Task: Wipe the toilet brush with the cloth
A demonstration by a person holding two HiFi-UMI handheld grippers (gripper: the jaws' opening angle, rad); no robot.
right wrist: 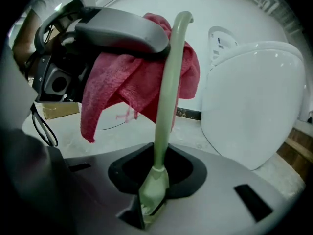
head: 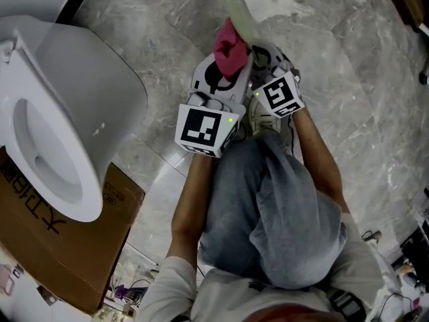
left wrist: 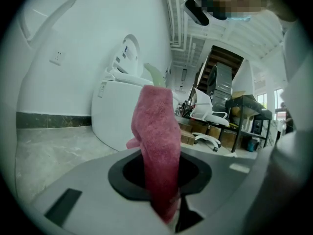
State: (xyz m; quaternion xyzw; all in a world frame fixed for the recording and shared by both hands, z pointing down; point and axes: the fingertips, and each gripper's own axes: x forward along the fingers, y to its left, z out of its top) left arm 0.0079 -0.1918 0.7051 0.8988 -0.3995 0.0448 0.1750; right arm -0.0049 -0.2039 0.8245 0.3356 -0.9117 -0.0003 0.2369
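A pink cloth (head: 230,49) hangs bunched in my left gripper (head: 224,69), whose jaws are shut on it. In the left gripper view the cloth (left wrist: 159,146) stands up out of the gripper (left wrist: 165,207) and hides most of the pale green toilet brush (left wrist: 155,75) behind it. My right gripper (head: 260,56) is shut on the lower end of the brush handle (right wrist: 166,106); the pinch sits at the right gripper (right wrist: 151,205). The cloth (right wrist: 127,84) drapes against the upper handle, under the left gripper (right wrist: 117,31). The brush (head: 238,9) points away over the floor.
A white toilet (head: 67,113) stands to the left with a cardboard box (head: 60,247) beside it. The person's legs and grey trousers (head: 281,206) fill the lower middle. Marble floor (head: 348,59) lies ahead. A white office chair (left wrist: 205,116) and shelves (left wrist: 247,116) stand far off.
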